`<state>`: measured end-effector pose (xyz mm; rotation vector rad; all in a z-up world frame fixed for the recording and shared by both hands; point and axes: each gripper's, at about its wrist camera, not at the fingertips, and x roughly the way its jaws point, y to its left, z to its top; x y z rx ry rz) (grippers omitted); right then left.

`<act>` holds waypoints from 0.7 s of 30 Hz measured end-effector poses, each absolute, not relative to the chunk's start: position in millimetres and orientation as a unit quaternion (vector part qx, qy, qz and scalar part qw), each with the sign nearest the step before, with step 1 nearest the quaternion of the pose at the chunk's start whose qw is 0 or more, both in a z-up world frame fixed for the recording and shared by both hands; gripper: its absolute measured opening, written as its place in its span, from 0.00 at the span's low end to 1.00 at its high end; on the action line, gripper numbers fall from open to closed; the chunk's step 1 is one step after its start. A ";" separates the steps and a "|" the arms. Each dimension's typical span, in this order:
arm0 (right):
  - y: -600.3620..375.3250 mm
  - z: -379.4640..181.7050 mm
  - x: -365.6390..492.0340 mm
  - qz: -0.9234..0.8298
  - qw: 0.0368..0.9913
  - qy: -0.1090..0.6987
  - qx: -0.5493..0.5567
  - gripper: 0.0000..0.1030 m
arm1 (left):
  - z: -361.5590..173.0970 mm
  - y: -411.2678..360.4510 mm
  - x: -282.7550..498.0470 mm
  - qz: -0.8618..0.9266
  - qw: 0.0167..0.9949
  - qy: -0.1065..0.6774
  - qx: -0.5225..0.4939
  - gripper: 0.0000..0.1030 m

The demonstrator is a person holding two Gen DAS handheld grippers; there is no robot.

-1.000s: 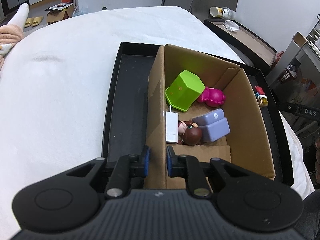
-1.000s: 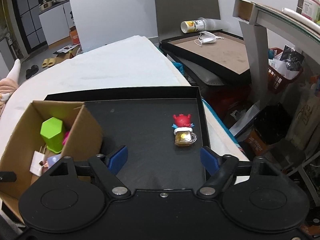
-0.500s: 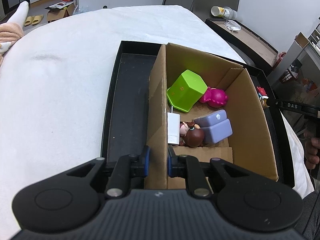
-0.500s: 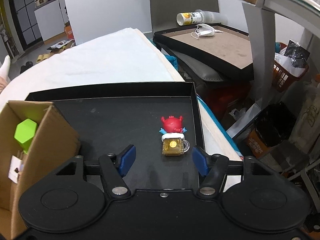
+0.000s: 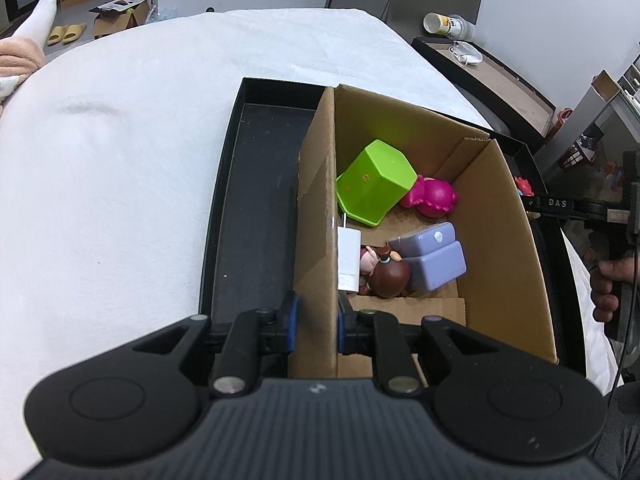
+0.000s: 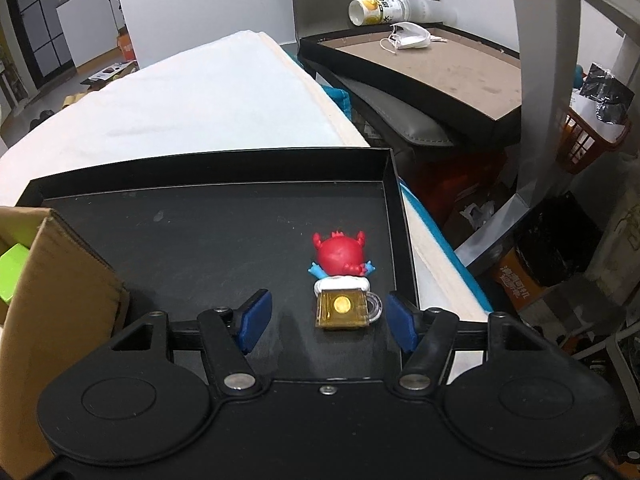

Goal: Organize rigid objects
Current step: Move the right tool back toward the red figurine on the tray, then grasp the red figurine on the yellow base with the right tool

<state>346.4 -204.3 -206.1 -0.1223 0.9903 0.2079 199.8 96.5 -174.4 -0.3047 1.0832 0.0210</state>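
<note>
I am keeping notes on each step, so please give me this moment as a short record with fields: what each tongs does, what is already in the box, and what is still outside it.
left tongs: shut on the near wall of the cardboard box
right tongs: open, around the red toy figure, pads not touching it
in the box: green hexagonal container, pink toy, purple block, brown-haired figurine, white adapter
still outside: red toy figure, lying on the black tray
surface under tray: white cloth

Face mask (image 6: 412, 36), toppled cup (image 6: 366, 11), orange basket (image 6: 588, 146).
</note>
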 end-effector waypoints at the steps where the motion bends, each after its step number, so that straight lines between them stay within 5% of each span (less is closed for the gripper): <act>1: -202.8 -206.3 348.1 0.098 0.873 0.475 -0.061 0.61 | -174.3 96.7 199.6 0.009 0.846 0.513 -0.145 0.17; 16: -188.8 -211.6 372.3 0.095 0.869 0.475 -0.098 0.60 | -175.2 99.9 198.9 0.004 0.846 0.510 -0.153 0.18; 21: -187.4 -208.3 373.7 0.105 0.867 0.477 -0.099 0.36 | -175.8 100.9 199.2 0.004 0.846 0.510 -0.156 0.18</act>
